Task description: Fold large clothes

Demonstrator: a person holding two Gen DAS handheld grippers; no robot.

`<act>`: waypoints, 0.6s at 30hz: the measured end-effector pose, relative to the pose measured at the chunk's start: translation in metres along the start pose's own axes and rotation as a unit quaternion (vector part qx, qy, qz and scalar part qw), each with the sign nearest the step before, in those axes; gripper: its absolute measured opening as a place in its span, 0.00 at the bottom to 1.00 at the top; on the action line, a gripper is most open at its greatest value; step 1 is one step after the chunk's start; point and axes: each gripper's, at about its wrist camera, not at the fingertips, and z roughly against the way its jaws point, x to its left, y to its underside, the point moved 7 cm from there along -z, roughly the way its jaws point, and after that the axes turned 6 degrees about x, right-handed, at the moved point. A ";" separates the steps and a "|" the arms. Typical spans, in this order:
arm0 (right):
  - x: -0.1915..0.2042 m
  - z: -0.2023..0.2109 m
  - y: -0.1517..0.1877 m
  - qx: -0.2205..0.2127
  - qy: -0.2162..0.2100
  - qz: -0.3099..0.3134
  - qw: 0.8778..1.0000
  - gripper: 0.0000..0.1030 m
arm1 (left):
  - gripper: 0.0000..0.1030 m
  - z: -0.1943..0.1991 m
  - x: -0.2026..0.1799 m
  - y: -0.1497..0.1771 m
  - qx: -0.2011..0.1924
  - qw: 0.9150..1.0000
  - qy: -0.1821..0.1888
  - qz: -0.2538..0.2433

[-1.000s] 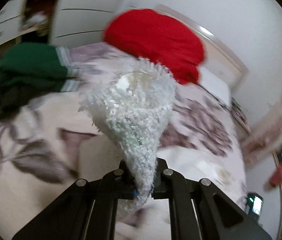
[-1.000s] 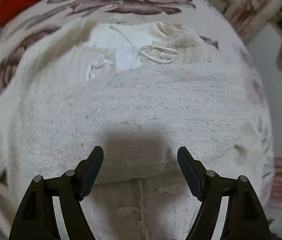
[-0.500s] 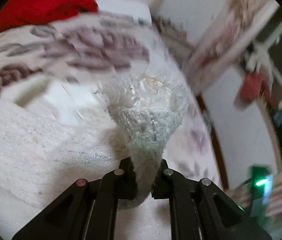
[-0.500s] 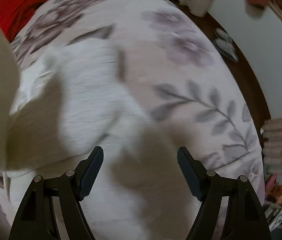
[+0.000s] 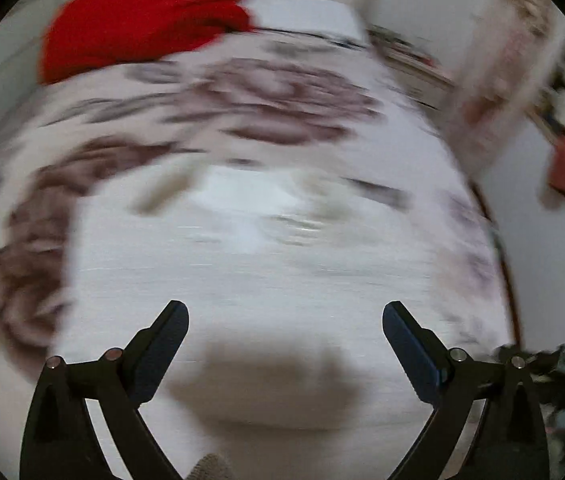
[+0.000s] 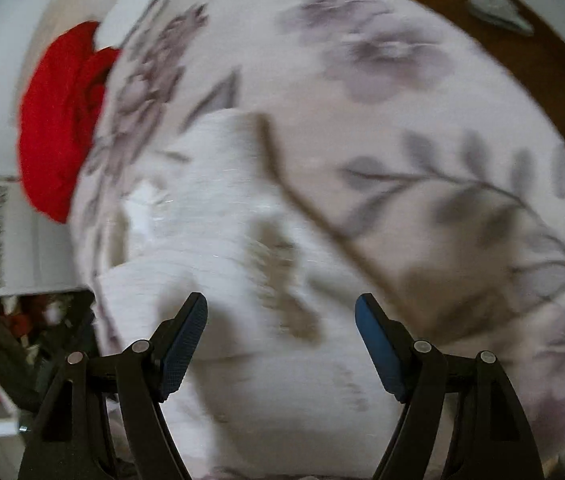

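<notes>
Both hand-held grippers, left and right, hover open above white sweater.

The left gripper is made of matte black plastic, with two angular arms that end in flat fingers. The inner face of each finger carries a dark blue pad. Round silver screw heads sit on the arm joints, two on each side. The right gripper has the same black build and the same silver screws. Its blue pads show a fine grid texture.
</notes>
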 end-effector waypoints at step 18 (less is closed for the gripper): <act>0.115 0.006 -0.057 -0.097 0.071 0.174 0.977 0.07 | 0.96 -0.037 0.167 -0.004 0.037 0.988 -0.115 0.100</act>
